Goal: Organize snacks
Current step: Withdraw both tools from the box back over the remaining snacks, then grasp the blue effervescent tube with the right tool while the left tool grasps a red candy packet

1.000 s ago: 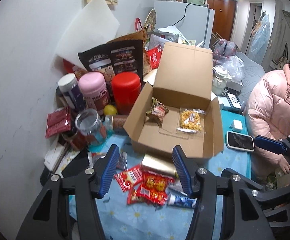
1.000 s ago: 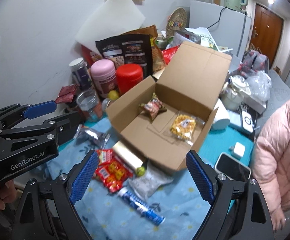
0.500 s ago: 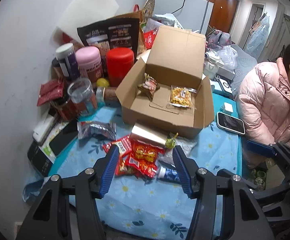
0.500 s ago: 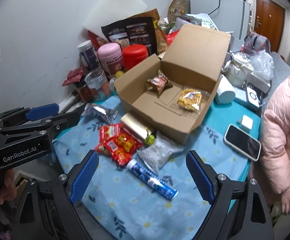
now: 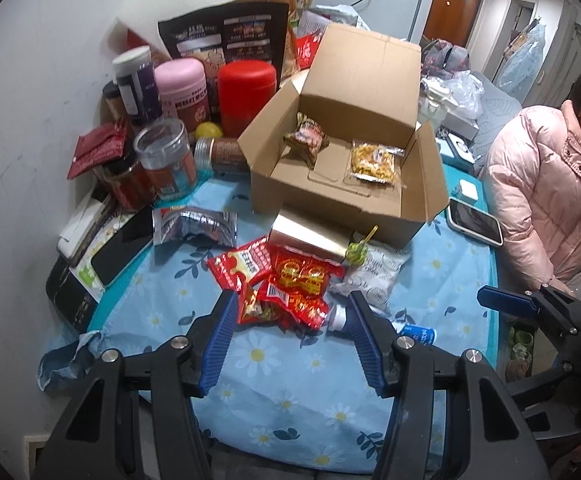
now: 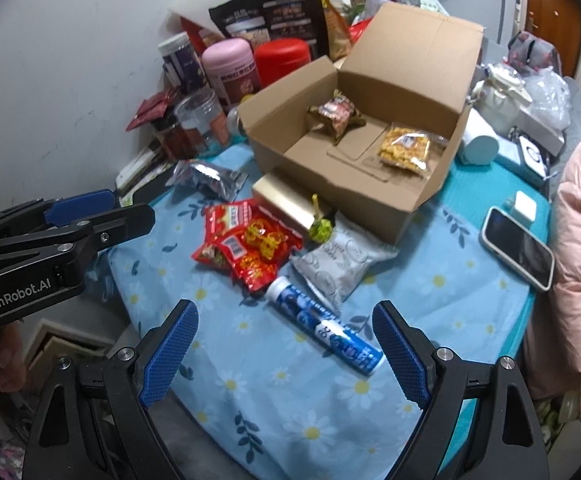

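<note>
An open cardboard box stands on the flowered blue tablecloth. It holds a dark red snack packet and a yellow snack bag. In front of it lie a pile of red packets, a gold box, a green candy, a grey-white packet, a silver packet and a blue tube. My left gripper hangs open just short of the red pile. My right gripper stands wide open above the blue tube. Neither holds anything.
Jars, canisters and a big black bag crowd the wall at the back left. A phone lies at the right of the table. A person in a pink jacket stands at the right edge. The table's front edge is just under my grippers.
Both grippers have sunk and tipped downward, so the box sits higher in view and the loose snacks and the table's front edge show. The jaws kept their widths.
</note>
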A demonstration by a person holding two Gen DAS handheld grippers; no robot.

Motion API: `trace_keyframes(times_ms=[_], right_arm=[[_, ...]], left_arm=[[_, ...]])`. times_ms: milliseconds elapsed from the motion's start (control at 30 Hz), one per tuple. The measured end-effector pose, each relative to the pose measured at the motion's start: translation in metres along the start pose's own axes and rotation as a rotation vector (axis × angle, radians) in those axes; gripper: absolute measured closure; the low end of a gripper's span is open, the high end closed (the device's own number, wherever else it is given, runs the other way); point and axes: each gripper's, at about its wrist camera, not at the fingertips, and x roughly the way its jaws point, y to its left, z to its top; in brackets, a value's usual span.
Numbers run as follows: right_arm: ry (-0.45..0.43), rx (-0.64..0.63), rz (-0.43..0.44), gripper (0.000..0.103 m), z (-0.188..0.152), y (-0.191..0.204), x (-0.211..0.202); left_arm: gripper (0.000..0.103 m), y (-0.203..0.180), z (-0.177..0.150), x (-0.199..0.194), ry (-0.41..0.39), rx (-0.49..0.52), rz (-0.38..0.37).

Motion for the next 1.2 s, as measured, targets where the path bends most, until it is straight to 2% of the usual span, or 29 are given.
trace_keyframes(times_ms=[400,633,733,1000,1200], right_arm=[[0.098,-0.009,0.021,0.014,-0.007,0.001,0.053],[0.146,-0.055,-0.028,0.018,-0.009,-0.005,0.085],[0.177,-0.069,-0.036,0.024,-0.009,-0.009,0.101],[0.236,-0.051,-0.018,0.03,-0.009,-0.016,0.125],[0.285,-0.031,-0.023,0.041,-0.009,-0.022,0.14]], left_arm=[[0.048,0.027,-0.017,0.044,0.088,-0.035,-0.009],[0.048,0.032,-0.021,0.072,0.143,-0.027,-0.028],[0.048,0.032,-0.02,0.084,0.158,-0.02,-0.04],[0.048,0.038,-0.019,0.116,0.209,-0.023,-0.055],[0.048,0.041,-0.018,0.142,0.236,0.0,-0.078]])
